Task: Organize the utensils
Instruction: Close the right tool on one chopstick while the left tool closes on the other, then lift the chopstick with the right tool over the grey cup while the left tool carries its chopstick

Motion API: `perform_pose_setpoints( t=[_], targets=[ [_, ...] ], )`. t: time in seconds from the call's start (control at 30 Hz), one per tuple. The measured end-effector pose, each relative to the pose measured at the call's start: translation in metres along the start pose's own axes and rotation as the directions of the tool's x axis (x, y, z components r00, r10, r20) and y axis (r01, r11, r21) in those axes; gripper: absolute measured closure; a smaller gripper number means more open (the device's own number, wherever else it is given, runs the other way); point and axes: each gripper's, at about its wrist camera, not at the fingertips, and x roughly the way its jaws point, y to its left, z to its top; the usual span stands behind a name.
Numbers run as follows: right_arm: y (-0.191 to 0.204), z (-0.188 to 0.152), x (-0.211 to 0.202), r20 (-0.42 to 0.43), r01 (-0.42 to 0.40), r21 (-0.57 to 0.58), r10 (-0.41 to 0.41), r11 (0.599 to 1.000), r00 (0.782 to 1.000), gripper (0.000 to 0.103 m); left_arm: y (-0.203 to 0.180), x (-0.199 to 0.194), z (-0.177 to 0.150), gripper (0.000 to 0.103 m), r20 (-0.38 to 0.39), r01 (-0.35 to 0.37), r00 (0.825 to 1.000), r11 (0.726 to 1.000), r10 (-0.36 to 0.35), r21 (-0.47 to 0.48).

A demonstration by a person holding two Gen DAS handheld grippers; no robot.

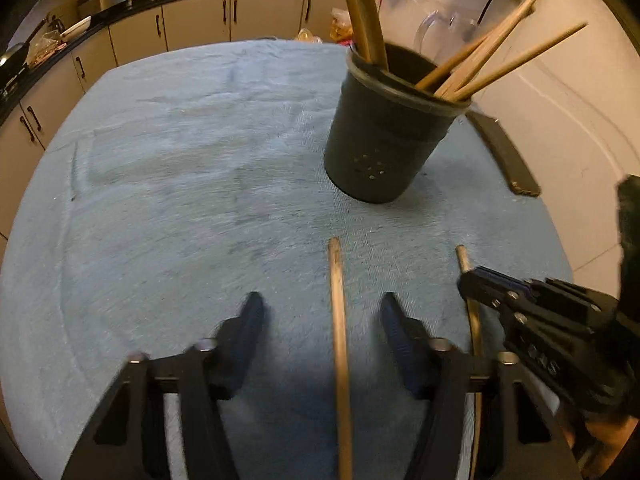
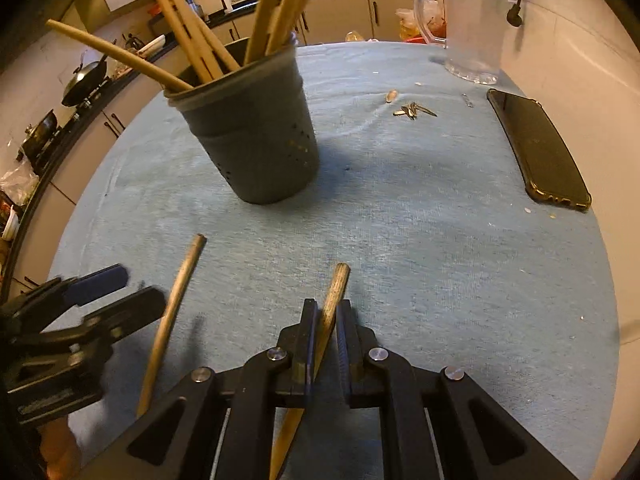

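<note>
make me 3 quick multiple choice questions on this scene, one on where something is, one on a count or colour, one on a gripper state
1. Where does the phone lie?
A. inside the holder
B. flat on the blue cloth, right of the holder
C. under the jug

2. How many chopsticks lie outside the dark utensil holder?
A. two
B. none
C. five

3. How does the right gripper stand?
A. wide open over bare cloth
B. shut on a chopstick
C. shut on the phone

Answers:
1 B, the phone rests on the cloth near the wall.
2 A, one chopstick lies between the open left gripper fingers, the other chopstick is at the right gripper.
3 B, its fingers pinch that chopstick.
</note>
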Motion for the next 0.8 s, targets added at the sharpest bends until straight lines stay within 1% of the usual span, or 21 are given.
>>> perform_pose_setpoints(
  t=[0.07, 0.1, 0.23, 0.27, 0.3, 0.33, 0.37, 0.47, 0.5, 0.53, 0.57, 0.6, 0.67, 0.73, 0.8],
  targets=[
    [0.002, -0.004, -0.002, 0.003, -0.007, 0.003, 0.007, 1.000, 1.000, 0.092, -0.002, 0.010, 0.006, 0.056, -0.017, -0.013, 1.000, 1.000, 0.013, -0.016],
    [0.002, -0.006, -0.004, 0.004, -0.008, 0.003, 0.008, 1.000, 1.000, 0.092, -0.004, 0.015, 0.009, 0.058, -0.021, -0.034, 0.999, 0.999, 0.034, -0.016],
    [-0.003, 0.000, -0.004, 0.002, -0.023, 0.019, 0.023, 1.000, 1.000, 0.090, -0.012, 0.022, 0.016, 0.076, 0.013, -0.126, 0.992, 0.992, 0.126, 0.019],
    [0.000, 0.003, -0.001, -0.002, -0.021, 0.014, 0.021, 1.000, 1.000, 0.090, -0.013, 0.023, 0.016, 0.079, 0.028, -0.147, 0.989, 0.988, 0.146, 0.035],
    [-0.001, 0.006, 0.001, -0.005, -0.020, 0.015, 0.020, 1.000, 1.000, 0.090, -0.012, 0.022, 0.016, 0.080, 0.038, -0.152, 0.988, 0.988, 0.150, 0.041],
    [0.001, 0.008, 0.002, -0.009, -0.017, 0.019, 0.017, 1.000, 1.000, 0.089, -0.011, 0.022, 0.016, 0.084, 0.044, -0.151, 0.988, 0.988, 0.149, 0.042],
    [0.004, 0.011, 0.003, -0.011, -0.006, 0.005, 0.006, 1.000, 1.000, 0.089, -0.008, 0.020, 0.016, 0.094, 0.046, -0.145, 0.989, 0.989, 0.144, 0.038],
    [0.010, 0.013, 0.004, -0.006, 0.008, -0.014, -0.008, 1.000, 1.000, 0.091, 0.013, 0.011, 0.017, 0.096, 0.030, -0.049, 0.998, 0.997, 0.051, -0.058],
    [0.010, 0.013, 0.003, -0.005, 0.001, -0.012, -0.001, 1.000, 1.000, 0.092, 0.018, 0.004, 0.015, 0.096, 0.048, -0.036, 0.998, 0.996, 0.040, -0.084],
    [0.009, 0.013, 0.001, 0.000, -0.028, 0.000, 0.028, 1.000, 1.000, 0.093, 0.024, -0.007, 0.014, 0.096, 0.076, -0.030, 0.996, 0.994, 0.038, -0.103],
    [0.008, 0.014, -0.003, 0.014, -0.064, 0.017, 0.063, 0.998, 0.998, 0.094, 0.029, -0.021, 0.012, 0.096, 0.111, -0.025, 0.993, 0.993, 0.037, -0.115],
    [0.008, 0.013, -0.012, 0.042, -0.072, 0.021, 0.071, 0.997, 0.997, 0.094, 0.032, -0.034, 0.009, 0.096, 0.145, -0.016, 0.989, 0.992, 0.033, -0.122],
    [0.011, 0.011, -0.037, 0.125, -0.082, 0.021, 0.078, 0.996, 0.989, 0.094, 0.038, -0.070, 0.002, 0.096, 0.235, 0.002, 0.972, 0.991, 0.031, -0.136],
    [0.012, 0.008, -0.061, 0.194, -0.110, 0.029, 0.103, 0.993, 0.976, 0.094, 0.045, -0.097, -0.003, 0.096, 0.290, 0.004, 0.956, 0.988, 0.040, -0.152],
    [0.016, 0.003, -0.088, 0.264, -0.119, 0.025, 0.109, 0.993, 0.958, 0.094, 0.050, -0.123, -0.010, 0.096, 0.332, 0.017, 0.942, 0.986, 0.038, -0.163]
  ],
)
